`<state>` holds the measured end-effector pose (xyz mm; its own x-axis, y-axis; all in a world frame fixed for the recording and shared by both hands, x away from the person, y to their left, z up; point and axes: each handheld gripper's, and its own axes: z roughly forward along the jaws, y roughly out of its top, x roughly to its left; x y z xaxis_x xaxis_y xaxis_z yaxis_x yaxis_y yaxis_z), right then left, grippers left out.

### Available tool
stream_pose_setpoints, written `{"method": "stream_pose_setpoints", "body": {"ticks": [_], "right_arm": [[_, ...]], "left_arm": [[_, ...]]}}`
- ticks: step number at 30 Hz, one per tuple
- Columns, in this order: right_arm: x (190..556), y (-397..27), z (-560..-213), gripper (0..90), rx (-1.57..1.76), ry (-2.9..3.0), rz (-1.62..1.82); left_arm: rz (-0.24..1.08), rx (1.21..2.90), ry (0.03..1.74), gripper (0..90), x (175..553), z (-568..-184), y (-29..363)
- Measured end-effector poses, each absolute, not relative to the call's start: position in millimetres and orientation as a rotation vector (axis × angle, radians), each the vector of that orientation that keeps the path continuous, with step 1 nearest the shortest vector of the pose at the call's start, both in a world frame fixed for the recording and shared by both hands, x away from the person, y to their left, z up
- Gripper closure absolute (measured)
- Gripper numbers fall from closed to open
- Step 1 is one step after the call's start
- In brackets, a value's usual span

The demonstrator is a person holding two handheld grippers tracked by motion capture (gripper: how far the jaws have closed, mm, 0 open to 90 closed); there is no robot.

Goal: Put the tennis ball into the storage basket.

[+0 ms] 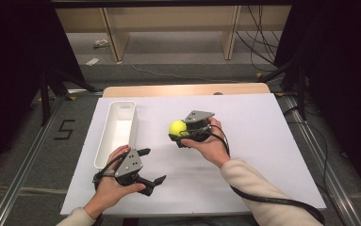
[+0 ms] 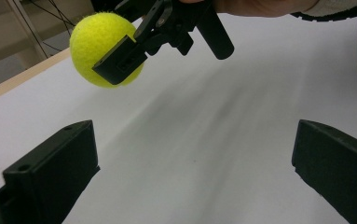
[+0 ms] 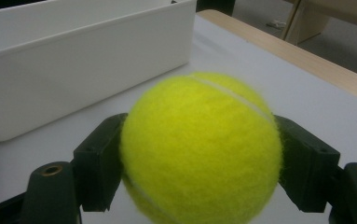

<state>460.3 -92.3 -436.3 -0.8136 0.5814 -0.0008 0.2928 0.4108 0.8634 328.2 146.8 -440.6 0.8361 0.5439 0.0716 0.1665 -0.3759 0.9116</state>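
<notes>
Right gripper (image 1: pixel 179 133) clamps a tennis ball (image 1: pixel 177 128); left gripper (image 1: pixel 151 165) open, empty.

Ball held off the white sheet (image 1: pixel 244 155), jaws pressed on both its sides, just right of the long white bin (image 1: pixel 132 123). Left gripper sits near the table's front edge, jaws wide apart, pointed toward the ball, nothing between them.

obstacle: white bin (image 1: pixel 117 129) along counter (image 1: pixel 263 141) left edge | free: right half, near edge | bin interior open
</notes>
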Motion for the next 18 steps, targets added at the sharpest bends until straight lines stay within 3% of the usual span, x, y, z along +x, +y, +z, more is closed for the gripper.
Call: {"method": "stream_pose_setpoints", "body": {"ticks": [18], "right_arm": [[459.2, -85.3, -429.7, 25.9, 0.746, 2.362, 1.400]], "left_arm": [[0.437, 1.946, 0.531, 0.0, 328.4, -441.1, 147.1]]}}
